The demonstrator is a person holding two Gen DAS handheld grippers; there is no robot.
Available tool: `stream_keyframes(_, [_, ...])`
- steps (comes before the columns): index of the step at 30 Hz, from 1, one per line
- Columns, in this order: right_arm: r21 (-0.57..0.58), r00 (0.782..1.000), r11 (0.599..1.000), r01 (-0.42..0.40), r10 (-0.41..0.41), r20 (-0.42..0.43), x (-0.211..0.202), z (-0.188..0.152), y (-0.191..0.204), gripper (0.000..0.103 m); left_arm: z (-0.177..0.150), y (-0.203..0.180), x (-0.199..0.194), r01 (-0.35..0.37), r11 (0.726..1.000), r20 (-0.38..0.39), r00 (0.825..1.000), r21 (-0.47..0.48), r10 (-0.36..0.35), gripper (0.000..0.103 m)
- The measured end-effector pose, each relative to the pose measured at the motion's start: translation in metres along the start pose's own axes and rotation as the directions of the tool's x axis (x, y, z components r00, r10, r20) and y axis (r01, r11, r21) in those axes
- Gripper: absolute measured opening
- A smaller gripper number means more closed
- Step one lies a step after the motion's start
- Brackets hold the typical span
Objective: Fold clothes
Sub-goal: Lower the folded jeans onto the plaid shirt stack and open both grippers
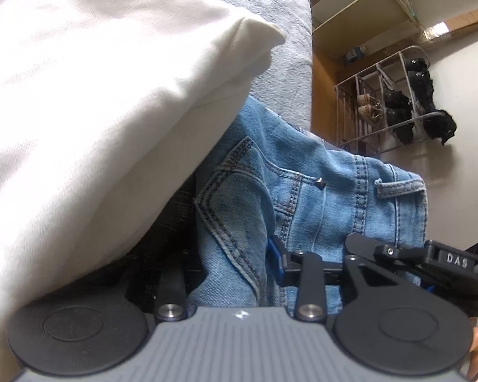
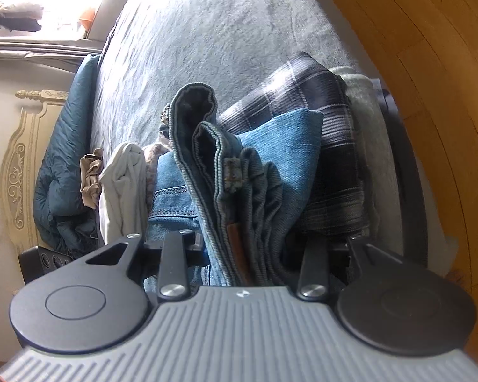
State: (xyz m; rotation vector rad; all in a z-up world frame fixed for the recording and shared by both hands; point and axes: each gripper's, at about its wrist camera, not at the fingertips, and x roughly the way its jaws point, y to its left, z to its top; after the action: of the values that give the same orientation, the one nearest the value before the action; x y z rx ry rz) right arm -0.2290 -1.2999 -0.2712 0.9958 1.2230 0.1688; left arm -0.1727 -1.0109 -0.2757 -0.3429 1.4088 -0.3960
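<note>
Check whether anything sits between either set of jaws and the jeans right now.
Nothing visible does. In both wrist views the jeans already lie between the jaws. The white pillow presses in beside the left gripper, overhanging the denim. A plaid garment lies beyond the jeans ahead of the right gripper.

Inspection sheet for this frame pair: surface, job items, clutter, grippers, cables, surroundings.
surface: grey bedspread on a bed.
job's things: blue jeans, bunched, waistband toward the left view; folded plaid garment beside them.
clutter: white pillow over part of the jeans; crumpled white and beige clothes; teal quilt.
grippers: left gripper and right gripper each have denim between the jaws; fingertips hidden, grip unclear.
cables: nothing seen.
surroundings: wooden floor, shoe rack, ornate headboard.
</note>
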Motion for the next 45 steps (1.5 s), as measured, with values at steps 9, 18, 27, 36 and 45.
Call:
stream_keyframes(9, [0.071,1.000,0.997,0.022,-0.021,-0.019,0.003,0.007,-0.002,0.070,-0.017,-0.044,-0.037,-0.200,0.963,0.076,0.979,0.183,0.189,0.054])
stream_keyframes(18, [-0.005,0.984,0.993,0.121,-0.119,0.135,-0.070,-0.011,0.028,0.077,-0.021,-0.070,-0.076,-0.188,0.948,0.221,0.966,0.255,0.133,0.054])
stream_keyframes(27, [-0.334,0.912,0.855,0.396,-0.324,0.253,-0.066,-0.067,0.066,0.026,-0.035,-0.061,-0.027,-0.243,0.905,0.118,0.969,0.349,0.215,0.052])
stream_keyframes(36, [-0.299,0.879,0.829,0.473,-0.421,0.225,-0.031,-0.068,0.029,0.024,-0.044,-0.051,-0.017,-0.246,0.885,0.104,0.969,0.395,0.223,0.055])
stream_keyframes(45, [-0.399,0.857,0.785,0.474,-0.308,0.414,-0.085,-0.075,0.087,0.025,-0.041,-0.049,-0.040,-0.205,0.904,0.136,0.977,0.375,0.166,0.054])
